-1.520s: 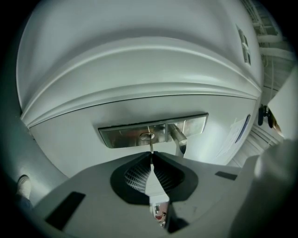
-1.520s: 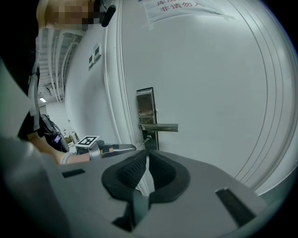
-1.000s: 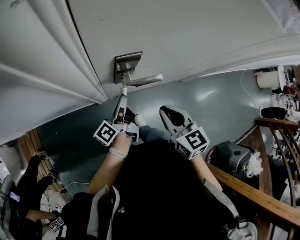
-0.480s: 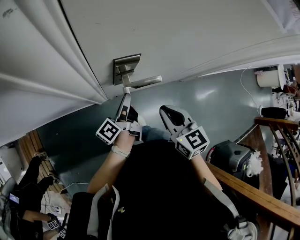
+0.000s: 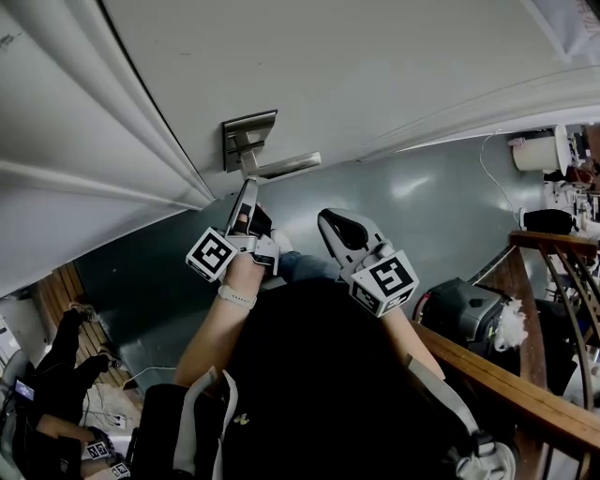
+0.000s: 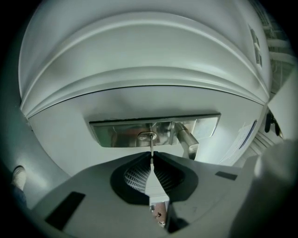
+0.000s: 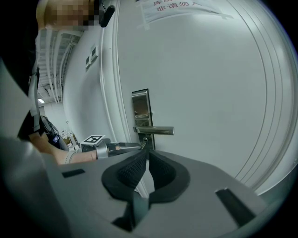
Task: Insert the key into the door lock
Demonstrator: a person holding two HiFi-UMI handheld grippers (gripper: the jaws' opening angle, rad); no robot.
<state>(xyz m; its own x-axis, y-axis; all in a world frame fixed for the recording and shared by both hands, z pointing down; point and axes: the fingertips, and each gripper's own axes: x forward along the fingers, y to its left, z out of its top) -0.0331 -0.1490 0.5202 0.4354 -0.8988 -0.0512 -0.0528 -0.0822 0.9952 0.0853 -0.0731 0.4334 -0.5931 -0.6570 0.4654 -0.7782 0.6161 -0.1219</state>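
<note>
A silver lock plate [image 5: 246, 141] with a lever handle [image 5: 286, 166] sits on the white door [image 5: 375, 66]. My left gripper [image 5: 246, 190] points up at the plate and is shut on a thin key [image 6: 151, 148]. In the left gripper view the key's tip meets the keyhole [image 6: 147, 135] in the lock plate [image 6: 116, 132], left of the handle [image 6: 186, 140]. My right gripper [image 5: 330, 227] hangs back below the handle, shut with nothing between its pads. The right gripper view shows its jaws [image 7: 146, 151] together, with the lock plate [image 7: 141, 108] and left gripper [image 7: 116, 147] beyond.
The door frame [image 5: 141, 141] runs along the plate's left. A wooden railing [image 5: 506, 375] and a black bag [image 5: 459, 314] are to the right on the grey floor. A person [image 5: 52, 375] sits at lower left. A paper notice [image 7: 179, 9] hangs high on the door.
My left gripper has edged a little closer to the lock plate with the key. The right gripper has stayed where it was.
</note>
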